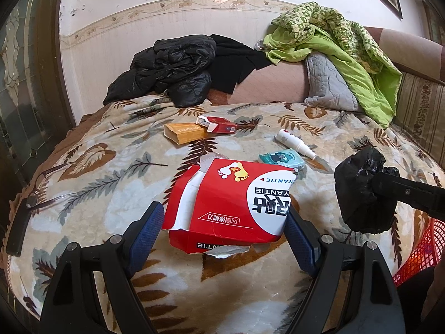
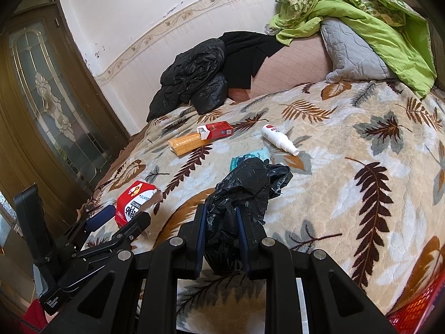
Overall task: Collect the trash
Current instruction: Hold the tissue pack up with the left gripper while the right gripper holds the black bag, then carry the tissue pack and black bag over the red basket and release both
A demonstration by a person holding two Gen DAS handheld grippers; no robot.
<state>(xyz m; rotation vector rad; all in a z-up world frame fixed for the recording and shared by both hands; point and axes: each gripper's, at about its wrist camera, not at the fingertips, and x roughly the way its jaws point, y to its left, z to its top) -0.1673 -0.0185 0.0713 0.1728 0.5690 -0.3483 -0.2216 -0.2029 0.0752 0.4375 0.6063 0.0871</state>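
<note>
Left tool point(image 1: 225, 231) angled down — clamps torn red box point(image 1: 230, 203); right tool point(image 2: 221, 232) grips black bag point(image 2: 244, 192).

Open blanket point(image 2: 347, 150) lies right of the spray bottle point(image 2: 279, 140); ahead, the orange box point(image 2: 186, 144), cigarette pack point(image 2: 217, 130) and tissue packet point(image 1: 279, 159) crowd the middle, black jacket point(image 1: 167, 69) blocking the far end.

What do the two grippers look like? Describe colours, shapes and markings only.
Both the left gripper and the right gripper are matte black, with angular frames that have triangular cut-outs and round silver pivot pins. Their fingers carry dark blue textured pads. Small white lettering marks the left one's body. No sleeves show.
</note>
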